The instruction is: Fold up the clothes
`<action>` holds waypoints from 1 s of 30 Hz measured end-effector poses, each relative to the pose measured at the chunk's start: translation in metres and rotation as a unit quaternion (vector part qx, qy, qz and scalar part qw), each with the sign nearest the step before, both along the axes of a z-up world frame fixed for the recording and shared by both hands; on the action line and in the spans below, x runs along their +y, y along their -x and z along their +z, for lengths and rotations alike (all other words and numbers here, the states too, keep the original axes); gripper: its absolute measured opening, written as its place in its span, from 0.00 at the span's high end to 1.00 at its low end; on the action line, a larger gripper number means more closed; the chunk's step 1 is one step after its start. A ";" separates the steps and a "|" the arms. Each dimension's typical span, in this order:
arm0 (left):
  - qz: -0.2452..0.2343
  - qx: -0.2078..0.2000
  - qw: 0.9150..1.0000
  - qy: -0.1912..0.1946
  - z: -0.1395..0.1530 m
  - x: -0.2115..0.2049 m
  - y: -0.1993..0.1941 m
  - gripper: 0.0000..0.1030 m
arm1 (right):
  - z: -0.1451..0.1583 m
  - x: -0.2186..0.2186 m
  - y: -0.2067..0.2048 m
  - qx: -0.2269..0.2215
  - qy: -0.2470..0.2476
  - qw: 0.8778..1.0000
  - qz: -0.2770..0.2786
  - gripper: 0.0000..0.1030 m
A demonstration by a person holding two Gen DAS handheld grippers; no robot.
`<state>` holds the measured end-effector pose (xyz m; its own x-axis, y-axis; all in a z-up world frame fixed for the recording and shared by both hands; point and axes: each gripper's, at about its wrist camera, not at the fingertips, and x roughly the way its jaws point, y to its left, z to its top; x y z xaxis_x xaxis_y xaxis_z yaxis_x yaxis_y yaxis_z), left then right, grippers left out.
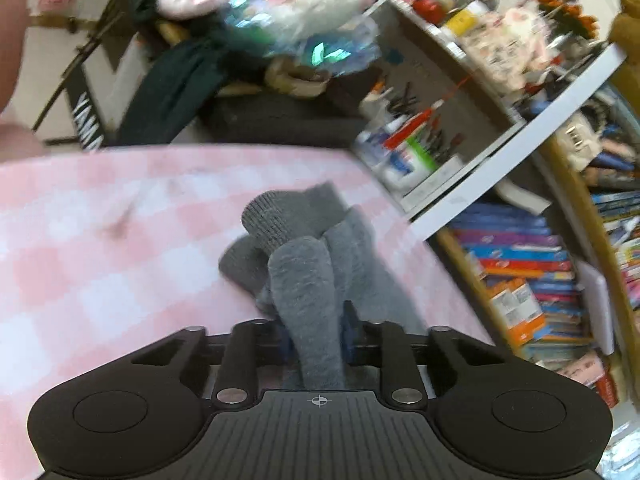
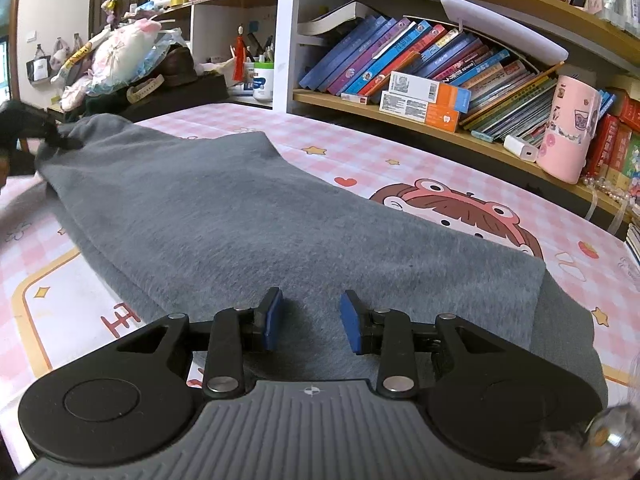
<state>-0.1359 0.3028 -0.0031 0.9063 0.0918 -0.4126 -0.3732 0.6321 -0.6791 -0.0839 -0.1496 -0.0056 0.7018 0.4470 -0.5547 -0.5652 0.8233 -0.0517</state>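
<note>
A grey garment (image 2: 240,216) lies stretched out on the pink checked tablecloth (image 2: 400,160). My right gripper (image 2: 312,316) hovers over its near end, open, its blue pads apart with only the flat cloth below them. At the garment's far left end, the left gripper (image 2: 60,142) shows as a dark shape pinching the fabric. In the left wrist view the grey garment (image 1: 304,264) is bunched, with a ribbed cuff on top. A fold of it runs between the pads of the left gripper (image 1: 318,332), which is shut on it above the tablecloth (image 1: 100,260).
A wooden bookshelf (image 2: 440,64) full of books runs along the table's far side, with a pink cup (image 2: 568,128) and a white charger (image 2: 520,150) on its ledge. A white shelf holds pens and bottles (image 1: 420,148). Bags and plush toys (image 1: 280,8) pile up beyond the table end.
</note>
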 end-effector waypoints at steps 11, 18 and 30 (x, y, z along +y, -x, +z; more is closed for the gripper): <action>0.008 -0.006 1.000 0.000 -0.015 -0.002 0.023 0.84 | 0.000 0.001 -0.001 0.001 -0.001 1.000 -0.006 0.65; -0.003 0.016 1.000 -0.024 -0.022 -0.004 0.020 0.77 | 0.001 0.001 -0.001 0.000 0.001 1.000 -0.010 0.62; -0.012 0.006 0.999 -0.039 -0.026 -0.006 0.011 0.60 | 0.000 0.000 -0.006 0.003 -0.001 1.000 -0.017 0.55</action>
<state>-0.1465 0.2963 -0.0288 0.9040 0.1014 -0.4153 -0.3641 0.6916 -0.6238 -0.0775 -0.1499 -0.0061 0.7127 0.4251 -0.5580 -0.5379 0.8418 -0.0457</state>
